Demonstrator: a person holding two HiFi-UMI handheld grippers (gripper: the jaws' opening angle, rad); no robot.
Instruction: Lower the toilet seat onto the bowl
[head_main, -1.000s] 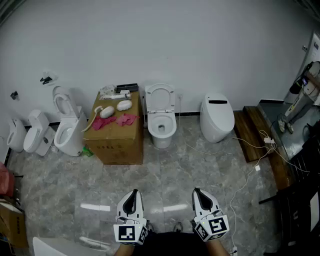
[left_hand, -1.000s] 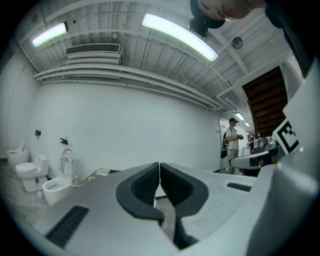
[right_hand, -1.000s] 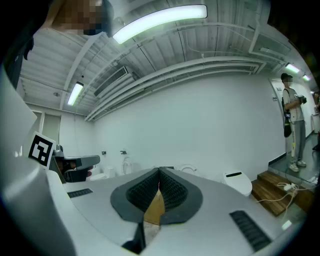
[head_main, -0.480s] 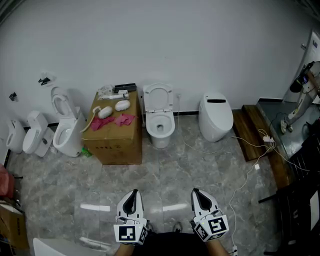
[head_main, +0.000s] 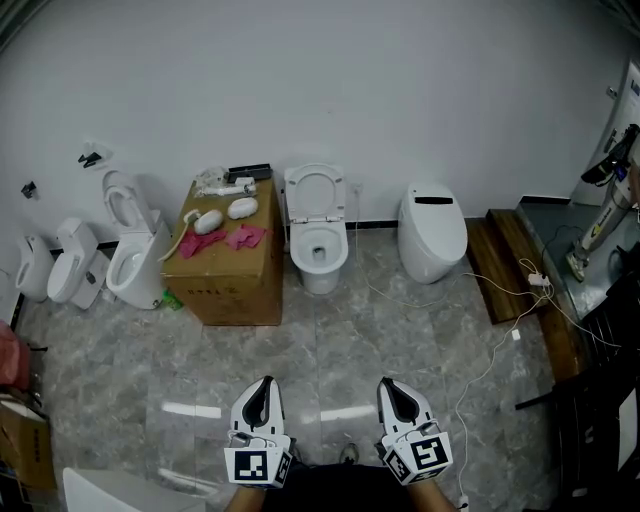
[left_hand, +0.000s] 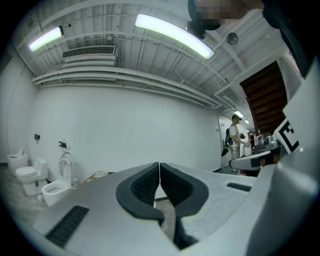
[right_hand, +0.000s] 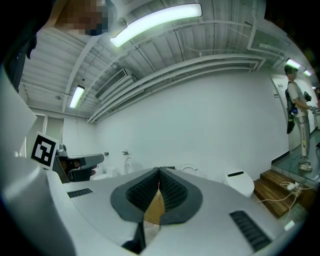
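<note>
L gripper (head_main: 265, 384) & R gripper (head_main: 386, 386): my fingers (left_hand: 146, 184) pressed together on both, nothing between. Both low over floor (head_main: 330, 345), well apart from toilet seat (head_main: 316, 192). Seat upright vs wall (head_main: 330, 90), above bowl (head_main: 318, 256). Cardboard box (head_main: 230, 285) just beside bowl.

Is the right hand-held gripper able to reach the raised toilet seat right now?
Probably not yet. The right hand-held gripper is far from the toilet seat, which stands upright by the wall. Nothing stands on the floor between them, so stepping closer should do.
</note>
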